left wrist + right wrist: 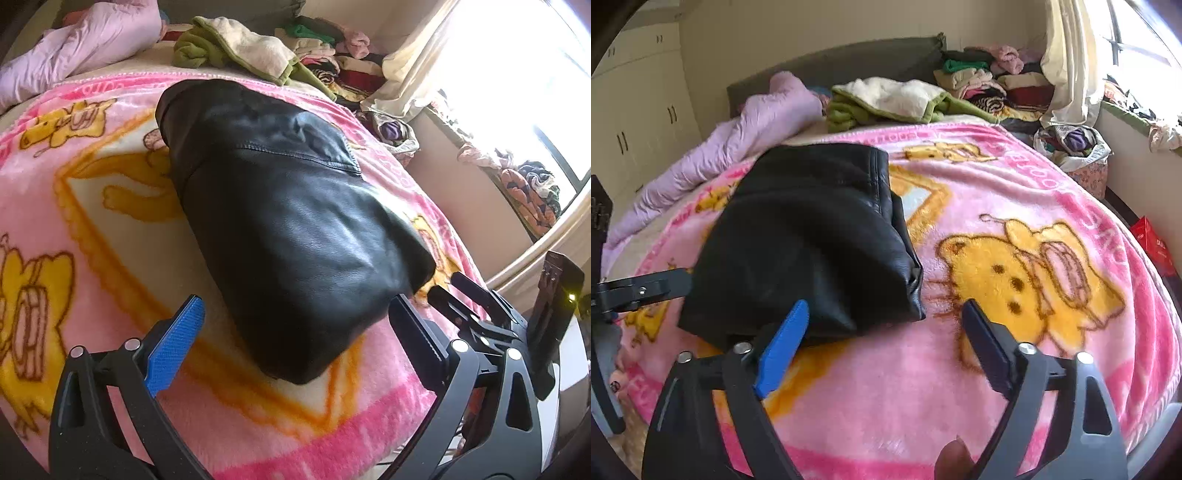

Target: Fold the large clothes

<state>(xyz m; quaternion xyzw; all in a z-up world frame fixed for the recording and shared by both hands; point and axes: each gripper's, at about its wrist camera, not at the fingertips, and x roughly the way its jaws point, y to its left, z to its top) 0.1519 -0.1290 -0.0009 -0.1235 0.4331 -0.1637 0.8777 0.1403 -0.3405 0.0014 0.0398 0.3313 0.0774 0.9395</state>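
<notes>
A black leather jacket [291, 218] lies folded into a compact bundle on the pink cartoon blanket [92, 206]. My left gripper [295, 306] is open, its jaws wide on either side of the bundle's near end, holding nothing. In the right wrist view the same jacket [809, 236] lies left of centre. My right gripper [886, 310] is open and empty just in front of the bundle's near right corner, over the blanket [1015, 229]. The right gripper [476, 295] also shows at the right edge of the left wrist view, and the left gripper [646, 288] at the left edge of the right wrist view.
A lilac quilted coat [746, 125] lies at the bed's far left. A green and cream fleece [897, 99] and a pile of folded clothes [997, 81] sit by the headboard. A bag of clothes [1071, 144] stands by the bright window, wardrobes [635, 110] at left.
</notes>
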